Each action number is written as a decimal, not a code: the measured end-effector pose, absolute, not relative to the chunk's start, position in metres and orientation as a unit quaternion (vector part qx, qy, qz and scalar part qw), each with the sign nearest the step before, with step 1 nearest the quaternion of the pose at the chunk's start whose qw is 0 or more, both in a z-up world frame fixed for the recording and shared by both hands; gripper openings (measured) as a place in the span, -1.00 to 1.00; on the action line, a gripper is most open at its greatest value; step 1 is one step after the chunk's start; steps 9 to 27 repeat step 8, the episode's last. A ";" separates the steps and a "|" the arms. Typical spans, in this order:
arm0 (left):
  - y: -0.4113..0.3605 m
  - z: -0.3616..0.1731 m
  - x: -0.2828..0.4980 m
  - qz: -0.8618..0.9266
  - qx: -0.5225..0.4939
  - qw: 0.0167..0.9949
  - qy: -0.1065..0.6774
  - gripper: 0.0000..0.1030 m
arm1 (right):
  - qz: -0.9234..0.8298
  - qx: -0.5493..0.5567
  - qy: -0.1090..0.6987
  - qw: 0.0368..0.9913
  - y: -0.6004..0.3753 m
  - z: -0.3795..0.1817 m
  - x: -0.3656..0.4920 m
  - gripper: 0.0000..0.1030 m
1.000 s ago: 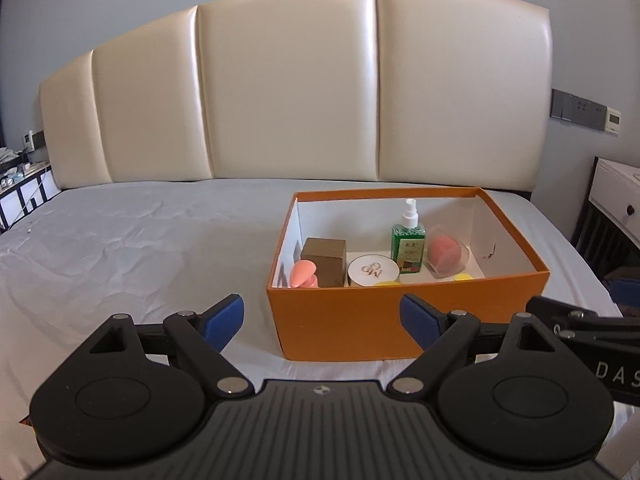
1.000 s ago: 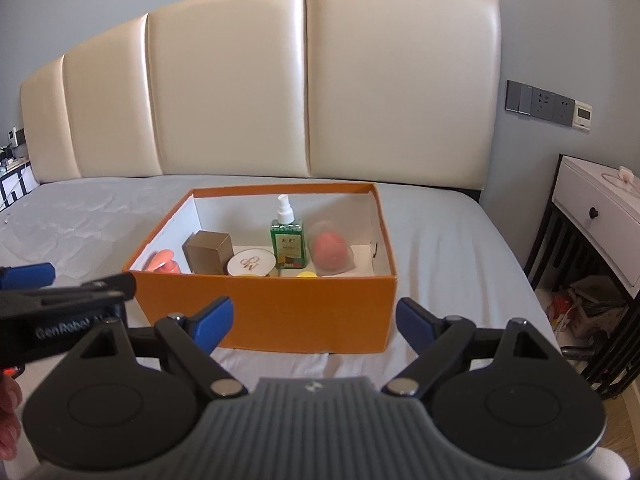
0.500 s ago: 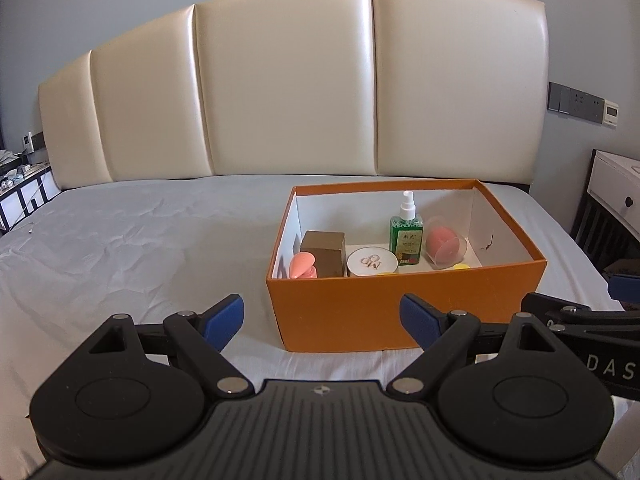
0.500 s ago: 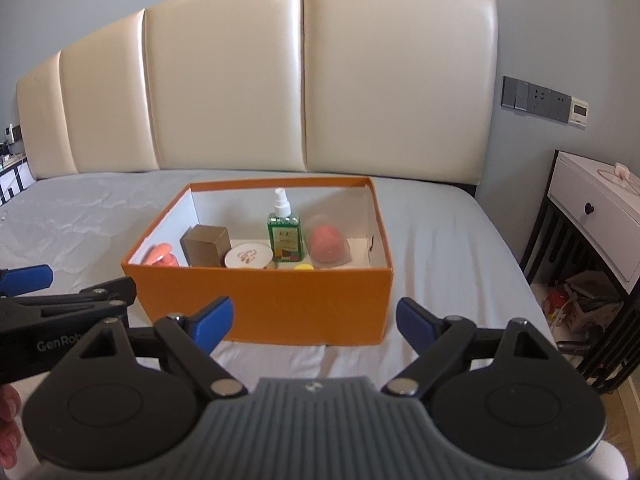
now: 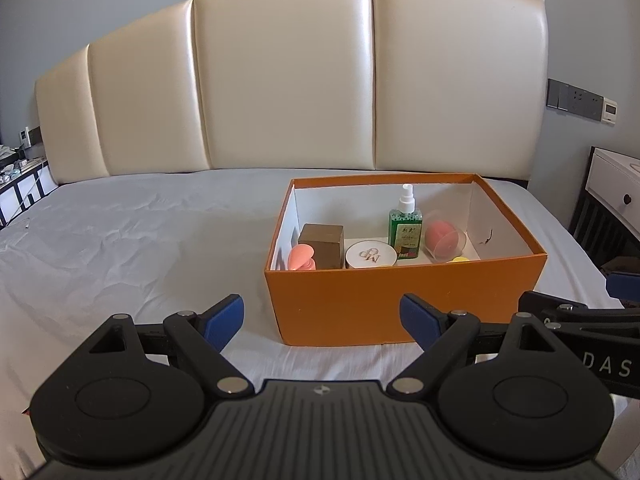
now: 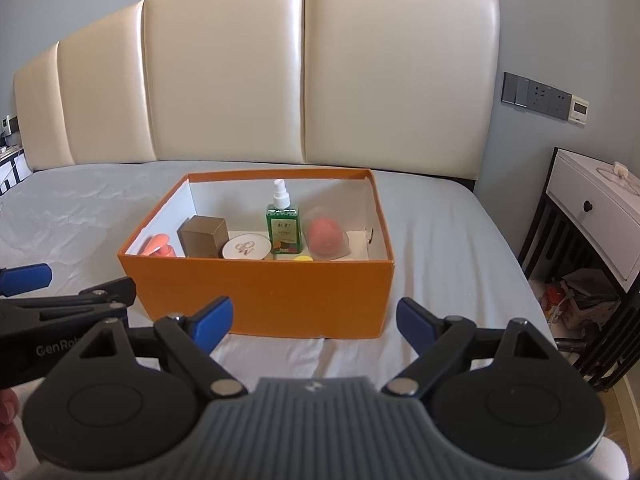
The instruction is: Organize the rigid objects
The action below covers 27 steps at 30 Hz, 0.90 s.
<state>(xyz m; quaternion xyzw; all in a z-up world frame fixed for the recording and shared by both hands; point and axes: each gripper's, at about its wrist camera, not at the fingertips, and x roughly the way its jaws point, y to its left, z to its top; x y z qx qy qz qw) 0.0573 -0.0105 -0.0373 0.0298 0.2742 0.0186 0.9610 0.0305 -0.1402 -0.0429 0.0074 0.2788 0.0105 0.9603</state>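
Note:
An open orange box (image 5: 404, 300) (image 6: 260, 292) stands on the bed. Inside it are a green spray bottle (image 5: 405, 230) (image 6: 282, 226), a brown carton (image 5: 324, 240) (image 6: 203, 236), a round white compact (image 5: 371, 254) (image 6: 246, 249), a pink sponge in a clear case (image 5: 442, 236) (image 6: 326, 236), a coral pink item (image 5: 302, 258) (image 6: 158, 246) and a yellow bit (image 5: 457, 259) (image 6: 303, 258). My left gripper (image 5: 322, 318) is open and empty in front of the box. My right gripper (image 6: 314, 318) is open and empty, also short of the box.
The bed has a grey sheet (image 5: 120, 248) and a cream padded headboard (image 5: 288, 80). A white nightstand (image 6: 600, 204) stands at the right, with clutter on the floor (image 6: 580, 300) beneath. Wall switches (image 6: 544, 98) are at the right of the headboard.
Both grippers have drawn back and risen slightly, so the box sits a little farther off and more of its inside shows. Both stay open and empty.

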 end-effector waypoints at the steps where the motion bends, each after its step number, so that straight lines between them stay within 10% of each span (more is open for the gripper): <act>1: -0.010 -0.037 0.057 0.019 0.030 0.961 0.274 0.99 | 0.010 0.008 0.279 0.960 -0.140 -0.043 0.030 0.70; 27: -0.010 -0.037 0.057 0.018 0.029 0.961 0.274 1.00 | 0.010 0.007 0.279 0.960 -0.140 -0.043 0.030 0.70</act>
